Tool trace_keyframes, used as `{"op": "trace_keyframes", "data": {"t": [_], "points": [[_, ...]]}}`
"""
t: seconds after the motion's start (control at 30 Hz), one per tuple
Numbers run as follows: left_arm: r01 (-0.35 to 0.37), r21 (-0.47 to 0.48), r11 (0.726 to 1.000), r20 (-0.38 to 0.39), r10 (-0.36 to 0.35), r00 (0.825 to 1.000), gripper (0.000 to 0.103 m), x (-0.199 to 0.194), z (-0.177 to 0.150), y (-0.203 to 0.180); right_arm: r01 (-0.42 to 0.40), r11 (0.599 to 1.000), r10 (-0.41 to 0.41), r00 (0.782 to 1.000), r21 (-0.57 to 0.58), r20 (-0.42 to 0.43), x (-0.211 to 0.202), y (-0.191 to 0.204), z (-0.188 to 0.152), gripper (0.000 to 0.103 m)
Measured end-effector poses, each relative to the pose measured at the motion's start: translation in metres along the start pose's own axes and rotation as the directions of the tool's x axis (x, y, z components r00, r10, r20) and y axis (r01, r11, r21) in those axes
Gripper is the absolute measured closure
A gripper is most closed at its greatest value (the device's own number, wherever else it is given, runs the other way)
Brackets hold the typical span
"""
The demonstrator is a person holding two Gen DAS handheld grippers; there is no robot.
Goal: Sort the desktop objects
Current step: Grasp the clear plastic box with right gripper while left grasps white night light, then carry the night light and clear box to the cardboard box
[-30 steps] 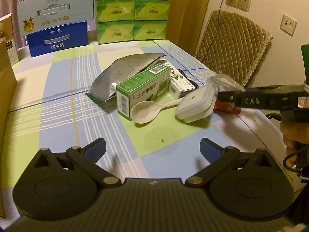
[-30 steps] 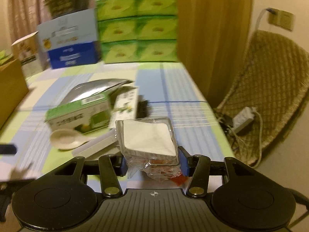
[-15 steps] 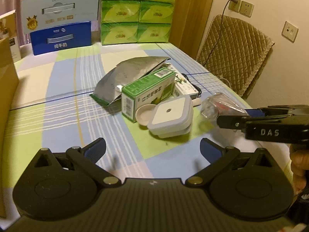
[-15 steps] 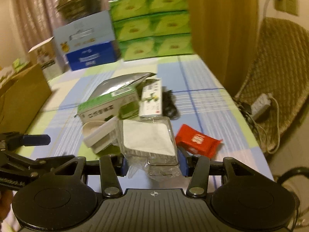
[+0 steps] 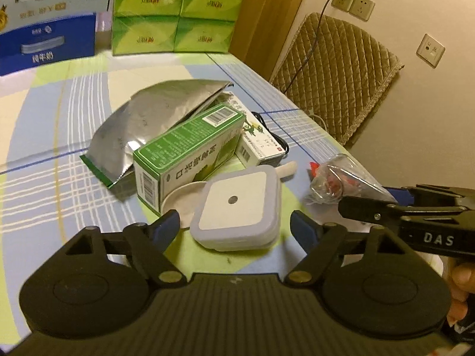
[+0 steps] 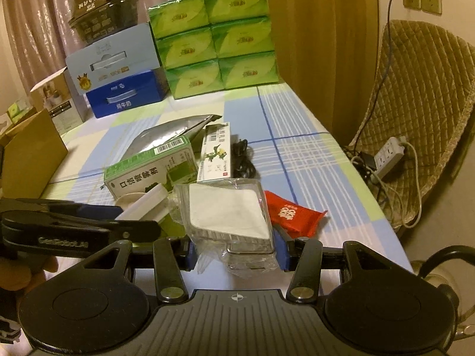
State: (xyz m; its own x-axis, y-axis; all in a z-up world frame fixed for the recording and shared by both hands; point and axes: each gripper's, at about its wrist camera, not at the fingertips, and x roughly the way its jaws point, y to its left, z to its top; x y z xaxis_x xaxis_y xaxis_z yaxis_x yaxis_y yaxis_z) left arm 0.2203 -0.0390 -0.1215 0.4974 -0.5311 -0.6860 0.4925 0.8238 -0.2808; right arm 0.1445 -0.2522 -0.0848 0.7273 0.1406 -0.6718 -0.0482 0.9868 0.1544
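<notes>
Left claw (image 5: 234, 225) agape, just been closing around rounded-square white plastic case (image 5: 236, 207); right claw (image 6: 236, 252) clamped on crinkly clear-wrapped box (image 6: 228, 216) over checked table (image 6: 297, 154).

R gripper (image 6: 236, 252) clamps clear plastic box (image 6: 228, 216) – red packet (image 6: 292, 215) beside.

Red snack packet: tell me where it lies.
In the right wrist view, the red snack packet lies flat on the tablecloth, just right of the held clear plastic pack.
</notes>
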Motion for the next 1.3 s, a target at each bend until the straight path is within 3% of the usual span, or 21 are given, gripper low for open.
{"op": "trace_keyframes", "data": {"t": [0.1, 0.3, 0.6, 0.77, 0.9, 1.03, 1.17, 1.23, 1.3], "points": [[0.014, -0.011, 1.000, -0.019, -0.015, 1.000, 0.041, 0.003, 0.000, 0.001, -0.007, 1.000, 0.007, 1.000, 0.004, -0.004, 0.001, 0.001, -0.002, 0.057], [-0.037, -0.003, 0.999, -0.043, 0.037, 0.998, 0.041, -0.013, -0.012, -0.009, -0.019, 1.000, 0.019, 1.000, -0.005, -0.003, -0.005, 0.009, -0.007, 0.057], [-0.166, 0.080, 0.983, -0.054, 0.170, 0.984, 0.041, -0.070, -0.064, -0.034, -0.029, 0.996, 0.026, 0.999, -0.089, -0.045, -0.021, 0.040, -0.037, 0.057], [-0.134, 0.046, 0.990, -0.018, 0.135, 0.991, 0.026, -0.076, -0.069, -0.026, -0.010, 0.996, 0.005, 0.999, -0.093, -0.049, -0.018, 0.042, -0.039, 0.057], [-0.115, -0.027, 0.993, -0.016, 0.114, 0.993, 0.026, -0.075, -0.065, -0.016, -0.012, 0.994, 0.005, 0.998, -0.108, -0.058, -0.014, 0.044, -0.042, 0.057], [-0.091, -0.172, 0.981, -0.041, 0.086, 0.995, 0.026, -0.069, -0.065, 0.002, -0.010, 0.994, 0.004, 0.998, -0.106, -0.059, -0.011, 0.044, -0.043, 0.057], [-0.072, -0.197, 0.978, -0.038, 0.065, 0.997, 0.027, -0.065, -0.064, 0.004, -0.006, 0.993, -0.001, 0.998, -0.120, -0.059, -0.009, 0.048, -0.044, 0.057], [-0.070, -0.183, 0.981, -0.038, 0.064, 0.997, 0.039, -0.063, -0.064, 0.002, -0.001, 0.991, -0.007, 0.998, -0.137, -0.058, -0.008, 0.049, -0.044, 0.057], [-0.083, -0.160, 0.984, -0.042, 0.077, 0.996, 0.042, -0.062, -0.064, -0.002, -0.001, 0.990, -0.008, 0.998, -0.143, -0.059, -0.007, 0.050, -0.045, 0.056]]}}
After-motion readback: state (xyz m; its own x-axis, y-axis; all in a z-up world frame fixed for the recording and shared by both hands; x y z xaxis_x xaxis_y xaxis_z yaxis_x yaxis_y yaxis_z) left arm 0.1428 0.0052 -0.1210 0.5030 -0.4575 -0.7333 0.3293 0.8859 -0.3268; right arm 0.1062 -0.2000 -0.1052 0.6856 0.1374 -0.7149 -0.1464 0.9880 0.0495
